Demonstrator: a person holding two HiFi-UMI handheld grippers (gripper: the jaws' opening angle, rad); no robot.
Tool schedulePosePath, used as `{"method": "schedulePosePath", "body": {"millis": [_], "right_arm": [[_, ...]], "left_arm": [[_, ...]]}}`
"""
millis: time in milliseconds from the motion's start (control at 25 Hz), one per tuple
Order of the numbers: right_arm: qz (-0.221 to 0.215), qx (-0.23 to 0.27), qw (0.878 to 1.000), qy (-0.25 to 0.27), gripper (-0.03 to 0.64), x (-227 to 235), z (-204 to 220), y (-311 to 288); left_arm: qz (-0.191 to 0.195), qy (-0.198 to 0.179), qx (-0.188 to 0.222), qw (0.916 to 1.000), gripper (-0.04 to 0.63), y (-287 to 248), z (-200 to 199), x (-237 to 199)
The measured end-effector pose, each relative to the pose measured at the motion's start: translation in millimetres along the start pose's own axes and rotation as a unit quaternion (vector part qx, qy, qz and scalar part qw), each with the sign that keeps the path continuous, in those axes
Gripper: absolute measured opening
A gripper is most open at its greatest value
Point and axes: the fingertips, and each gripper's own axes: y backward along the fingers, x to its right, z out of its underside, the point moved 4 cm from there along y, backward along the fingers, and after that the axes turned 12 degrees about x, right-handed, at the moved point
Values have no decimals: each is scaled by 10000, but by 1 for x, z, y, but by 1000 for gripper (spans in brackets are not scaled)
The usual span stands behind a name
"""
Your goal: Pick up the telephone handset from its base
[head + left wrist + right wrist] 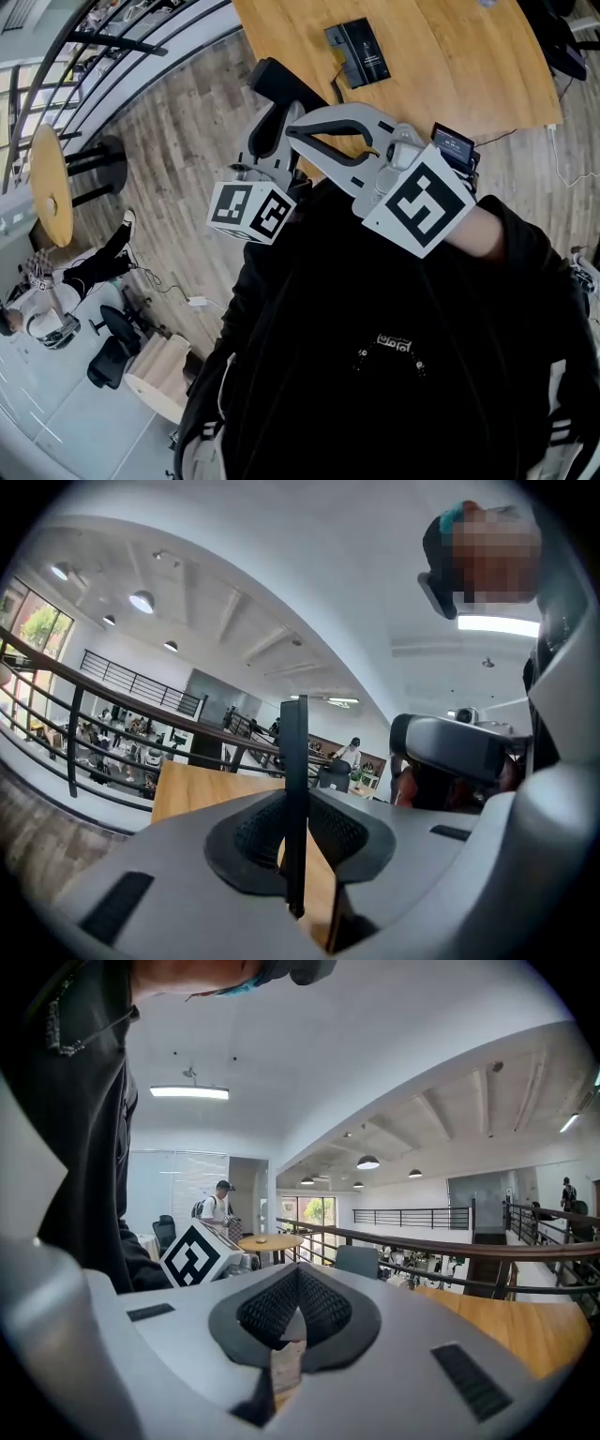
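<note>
Far left, beyond the railing (112,56): one small round wooden table (52,183), with a person (56,291) on the pale floor below it beside a black office chair (112,347). Centre left: the left gripper (293,808), held up close to the wearer's black top (375,309), with its marker cube toward the chest. Its jaws are clamped on the telephone handset (279,89), a slim black piece that sticks out past the jaw tips. In the left gripper view the handset shows edge-on as a thin dark upright strip between the two ribbed pads (258,829). Centre, further off: a large wooden table (450,66) with the base (357,52), a flat black rectangular unit, lying on it. The handset is clear of the base and well apart from it, up in the air on the near side of the table edge. Centre right: the right gripper (298,1283), also held up at chest height just beside the left one. Its jaws are closed together with the pads meeting at the tips, and nothing is between them. Its marker cube faces up.
</note>
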Motion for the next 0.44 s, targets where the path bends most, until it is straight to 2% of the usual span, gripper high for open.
{"method": "schedulePosePath", "body": {"millis": [440], "right_arm": [[-10, -161, 9999, 35, 18, -1, -2, -10]], "left_arm": [[10, 146, 26, 9999, 75, 0, -4, -13]]}}
